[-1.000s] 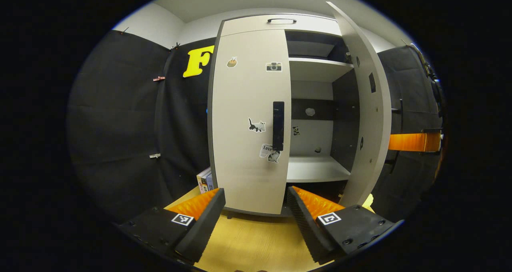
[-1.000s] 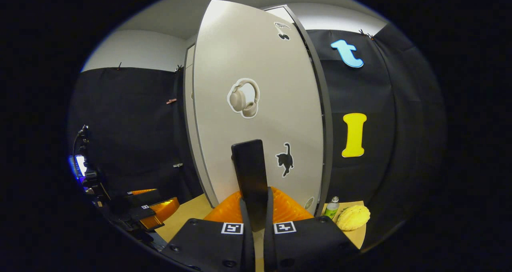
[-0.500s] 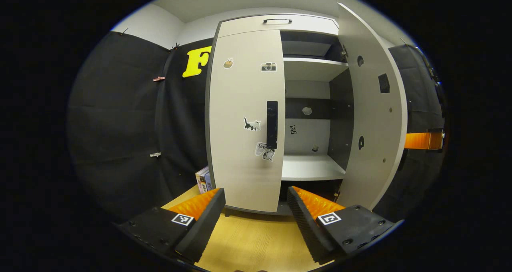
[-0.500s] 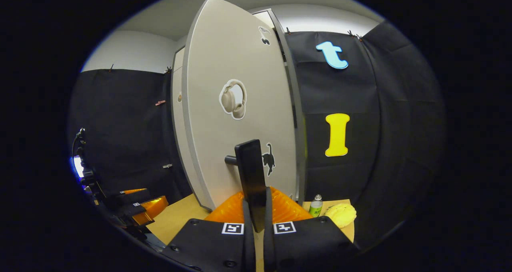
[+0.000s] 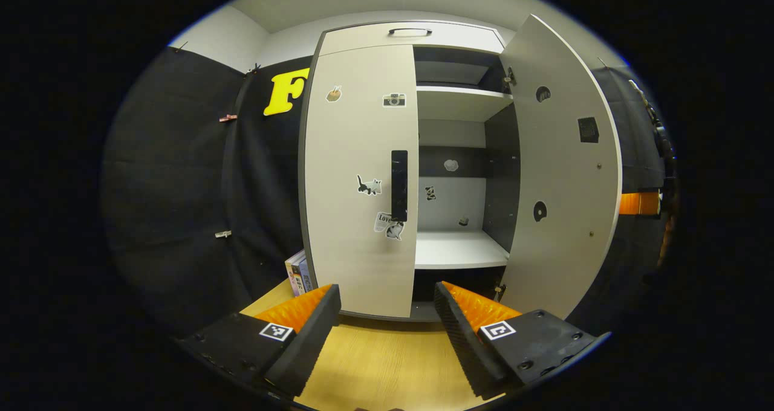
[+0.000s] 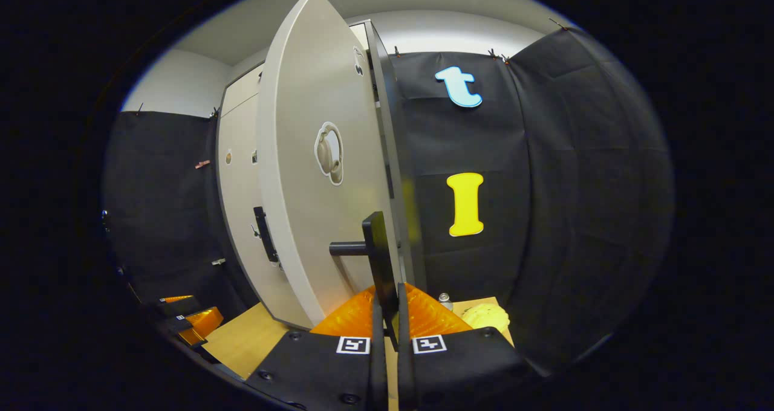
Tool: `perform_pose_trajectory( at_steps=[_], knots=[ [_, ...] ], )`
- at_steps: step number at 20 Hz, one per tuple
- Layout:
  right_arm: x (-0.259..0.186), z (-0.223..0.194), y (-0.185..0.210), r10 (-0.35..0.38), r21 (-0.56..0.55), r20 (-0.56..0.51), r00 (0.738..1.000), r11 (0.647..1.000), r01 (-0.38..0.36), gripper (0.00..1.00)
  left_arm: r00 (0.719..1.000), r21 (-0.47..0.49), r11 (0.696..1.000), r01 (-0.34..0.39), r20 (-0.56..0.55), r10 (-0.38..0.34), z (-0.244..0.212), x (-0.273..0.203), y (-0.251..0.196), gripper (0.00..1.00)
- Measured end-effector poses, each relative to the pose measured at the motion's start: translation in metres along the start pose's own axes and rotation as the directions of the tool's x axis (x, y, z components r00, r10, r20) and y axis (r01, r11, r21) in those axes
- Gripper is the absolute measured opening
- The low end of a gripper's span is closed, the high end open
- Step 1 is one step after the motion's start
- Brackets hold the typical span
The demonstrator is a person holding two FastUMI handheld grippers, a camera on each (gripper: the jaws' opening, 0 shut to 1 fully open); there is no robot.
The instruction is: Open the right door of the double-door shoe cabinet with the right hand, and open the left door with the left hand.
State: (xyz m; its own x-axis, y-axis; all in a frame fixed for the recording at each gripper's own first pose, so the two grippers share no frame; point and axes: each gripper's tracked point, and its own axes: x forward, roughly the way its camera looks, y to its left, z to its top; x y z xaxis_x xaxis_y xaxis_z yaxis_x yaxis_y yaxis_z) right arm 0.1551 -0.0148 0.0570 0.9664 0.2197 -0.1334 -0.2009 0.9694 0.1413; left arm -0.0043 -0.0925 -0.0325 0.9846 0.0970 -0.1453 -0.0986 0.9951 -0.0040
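Item: double-door shoe cabinet [image 5: 411, 33], standing on a wooden bench [image 5: 387, 362] against the booth's black cloth wall.

Right door [image 5: 559, 169]: swung well out from the cabinet, inner face toward the left gripper view, with shelves [image 5: 459, 251] exposed beside it. Its outer face carries a headphone sticker [image 6: 328, 154].

Right door handle [image 6: 380, 260]: a dark vertical bar standing off the right door on a short post.

Right gripper [image 6: 387, 314]: fingers pressed together on the lower end of the right door handle, pinching it.

Left door [image 5: 360, 175]: flush with the cabinet front, not yet opened, bearing small stickers.

Left door handle [image 5: 399, 184]: a dark vertical bar at the left door's free edge, next to the open compartment.

Left gripper [image 5: 387, 314]: fingers spread wide, holding nothing, hovering above the bench and well short of the left door, roughly centred below the left door handle.

Other items: books [image 5: 297, 272] beside the cabinet's left foot; a small bottle [image 6: 444, 300] and a yellow lumpy object [image 6: 487, 315] on the bench right of the cabinet.

Handling note, judged: the right door looks nearly fully open, so the pull should follow the hinge arc without forcing past the stop. The left gripper should rise to handle height, straddle the bar squarely with one finger on each side, pinch, and then draw outward along the left door's own arc.
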Motion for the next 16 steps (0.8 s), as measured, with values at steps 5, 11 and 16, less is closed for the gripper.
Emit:
perform_pose_trajectory(
  at_steps=[5, 11, 16],
  knots=[
    [-0.012, -0.001, -0.008, -0.106, -0.001, 0.012, 0.994, 0.994, 0.106, 0.10, 0.998, -0.017, 0.998, 0.053, 0.014, -0.053, 0.007, 0.005, 0.027, 0.97],
    [-0.035, -0.014, -0.004, -0.211, 0.029, -0.016, 0.977, 0.977, 0.212, 0.18, 0.995, 0.013, 0.995, 0.102, 0.021, -0.102, 0.007, 0.016, 0.064, 0.96],
    [-0.049, -0.026, 0.008, -0.250, 0.022, -0.031, 0.968, 0.968, 0.251, 0.66, 0.992, 0.023, 0.993, 0.117, 0.039, -0.118, 0.013, 0.040, 0.084, 0.97]
  ],
)
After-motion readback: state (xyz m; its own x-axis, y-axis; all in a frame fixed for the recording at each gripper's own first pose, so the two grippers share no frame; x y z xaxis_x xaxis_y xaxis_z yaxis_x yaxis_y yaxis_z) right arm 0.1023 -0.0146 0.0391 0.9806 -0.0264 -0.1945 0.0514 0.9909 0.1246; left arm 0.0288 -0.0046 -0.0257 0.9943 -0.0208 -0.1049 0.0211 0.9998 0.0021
